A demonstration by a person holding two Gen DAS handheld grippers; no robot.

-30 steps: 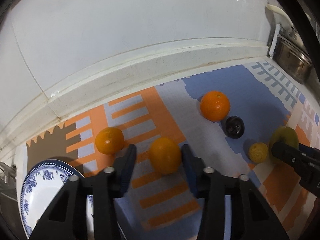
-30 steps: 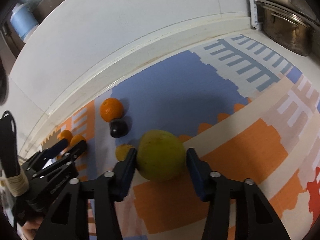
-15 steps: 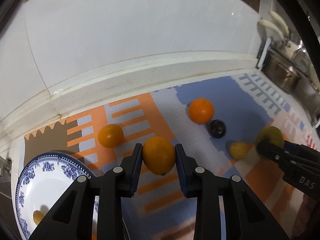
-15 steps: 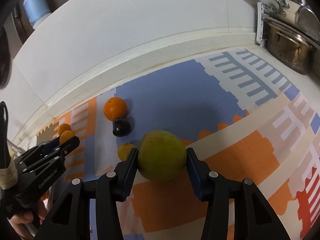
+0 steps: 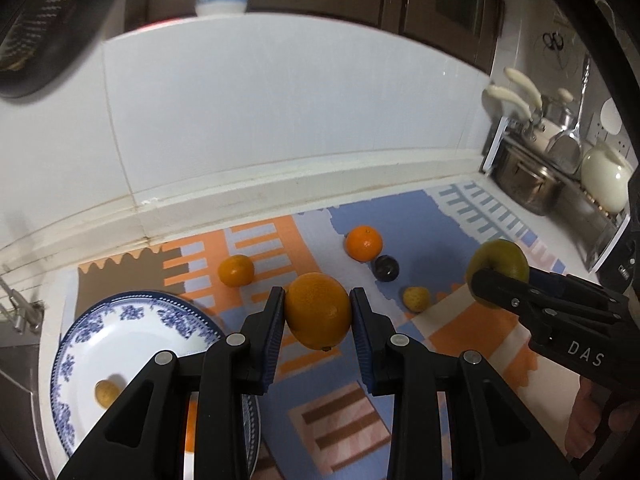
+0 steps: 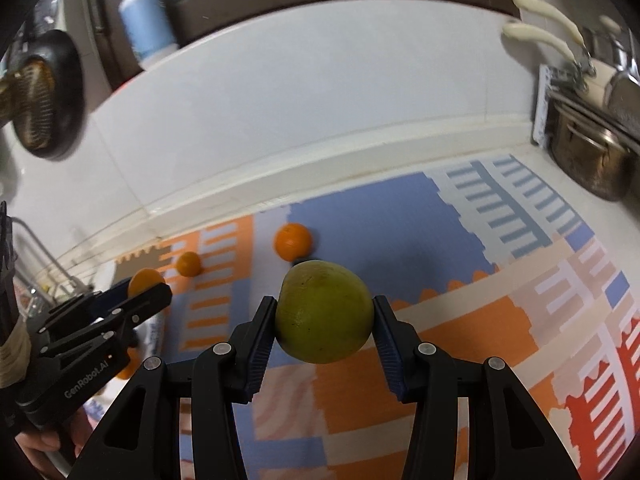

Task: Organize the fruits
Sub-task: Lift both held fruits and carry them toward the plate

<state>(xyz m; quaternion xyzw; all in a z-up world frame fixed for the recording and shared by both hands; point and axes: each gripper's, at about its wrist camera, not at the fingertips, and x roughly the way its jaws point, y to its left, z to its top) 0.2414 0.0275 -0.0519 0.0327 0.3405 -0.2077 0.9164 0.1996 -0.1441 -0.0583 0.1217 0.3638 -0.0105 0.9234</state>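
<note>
Two fruits are held clear of the patterned mat [image 5: 472, 336]: an orange [image 5: 318, 311] is pinched by the left gripper [image 5: 317, 316], a yellow-green fruit [image 6: 323, 311] by the right gripper [image 6: 325, 322]. Either round fruit could be squeezed out of its flat pads and rolled off the counter if tilted on the way to the blue-and-white plate [image 5: 132, 320]. That plate, with one small fruit [image 5: 106, 393] in it, is shown only by the left wrist view; the mat's red corner [image 6: 600, 408] only by the right
</note>
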